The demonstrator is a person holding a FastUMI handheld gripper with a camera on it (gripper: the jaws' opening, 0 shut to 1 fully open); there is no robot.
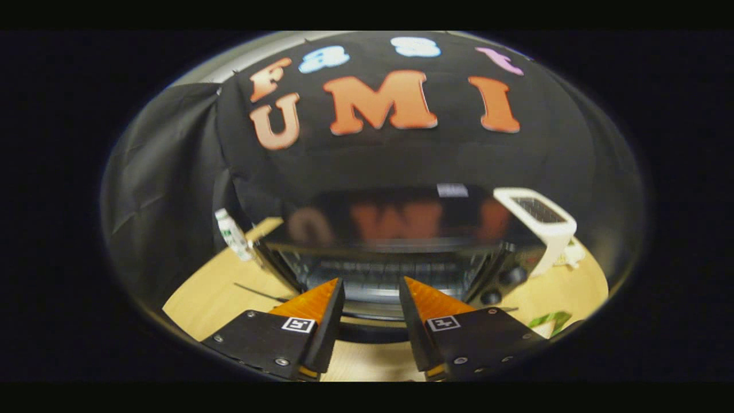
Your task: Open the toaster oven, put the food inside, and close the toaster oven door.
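Here my gripper [371,289] hangs just above the near edge of the desk [212,292], its fingers [321,304] parted by a moderate gap with nothing between them. Each finger carries a small square black-and-white marker on its block; these are patterns, not words I can read. Just ahead of the fingertips stands the toaster oven [395,246], black and glossy on top. Its front faces me, and through it I see the wire rack [378,275] inside. I cannot tell from here whether the door is down or closed. Two round knobs [512,276] sit on its right front panel.

Beyond the oven's right side, toward the far right corner of the desk, stands a white appliance [542,221] with a dark grid on its top. At the left edge a small white bottle [232,234] with green printing leans; the printing is too blurred to read. Something green [549,319] lies near the right edge.
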